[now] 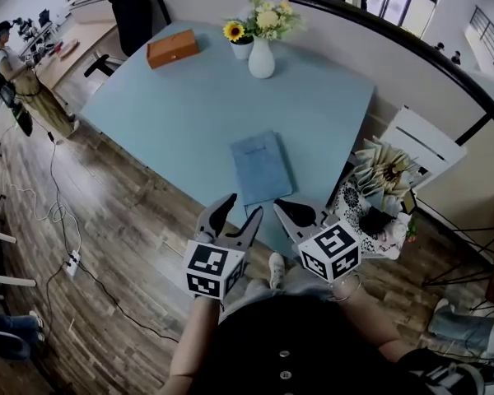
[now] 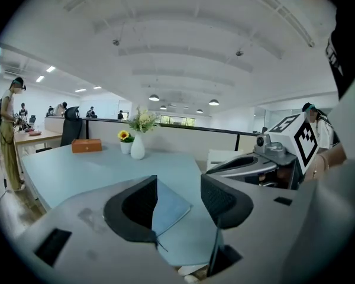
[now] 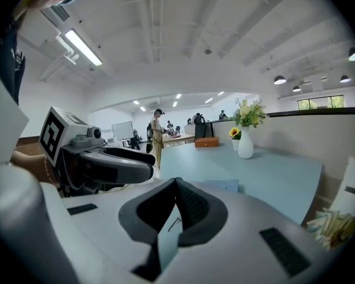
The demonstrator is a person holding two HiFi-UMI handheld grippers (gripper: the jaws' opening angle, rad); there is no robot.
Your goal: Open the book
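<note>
A closed blue book [image 1: 261, 167] lies flat on the light blue table [image 1: 181, 122], near its front edge. Both grippers hover just off that edge, short of the book and above the floor. My left gripper [image 1: 240, 207] is open with nothing between its fingers; in the left gripper view the book [image 2: 170, 209] shows through the gap of that gripper [image 2: 178, 189]. Close on its right, my right gripper [image 1: 296, 213] has its pads pressed together at the tips [image 3: 176, 183] and holds nothing. In the right gripper view the book [image 3: 225, 186] lies beyond them.
At the table's far side stand a white vase of flowers [image 1: 262, 53] and an orange box [image 1: 172, 48]. A black chair [image 1: 134, 11] is behind the table. Paper fans and patterned things [image 1: 384, 179] lie on the right. A person [image 1: 20, 74] stands far left.
</note>
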